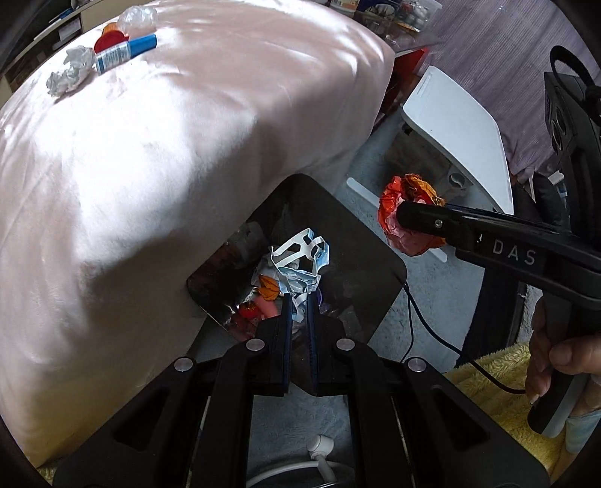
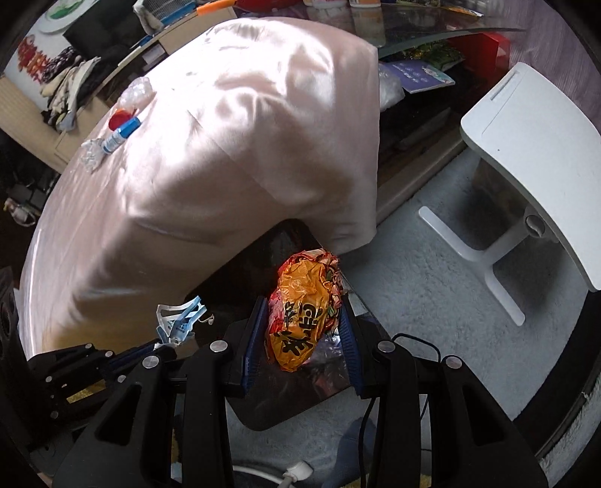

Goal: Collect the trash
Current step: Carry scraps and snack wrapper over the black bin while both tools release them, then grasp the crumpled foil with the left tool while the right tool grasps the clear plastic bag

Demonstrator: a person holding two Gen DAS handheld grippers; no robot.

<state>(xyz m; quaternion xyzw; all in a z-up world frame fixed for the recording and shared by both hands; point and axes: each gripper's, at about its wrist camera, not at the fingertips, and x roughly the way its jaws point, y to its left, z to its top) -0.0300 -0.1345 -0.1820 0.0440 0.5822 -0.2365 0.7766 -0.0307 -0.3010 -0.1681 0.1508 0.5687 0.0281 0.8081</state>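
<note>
A wide worktop [image 1: 169,157] draped in pale pink, satiny cloth fills most of the room from where I stand, its folds catching the light. Pressed against its near edge sits a dark, glossy bin [image 1: 349,262] with rounded corners, already holding scraps of red and orange rubbish. A white side table [image 2: 533,150] with a curved top stands on pale shaggy carpet [image 2: 432,285] nearby.

The right gripper [image 2: 304,323] is closed about halfway on a crumpled orange and red foil wrapper [image 2: 300,319] with black printed characters, held just over the bin's rim. The left gripper [image 1: 299,311] is nearly closed, pinching a tangled blue and white face mask [image 1: 300,259] above the bin's opening.

The left view alone shows the bin's contents and a hand [image 1: 556,360] on the right handle; the right view alone shows the wrapper's lettering.

Far back on the cloth lie a blue and white tube [image 1: 124,52], a red cap [image 1: 109,39], crumpled white paper [image 1: 69,73] and a clear plastic wad [image 1: 139,17]
</note>
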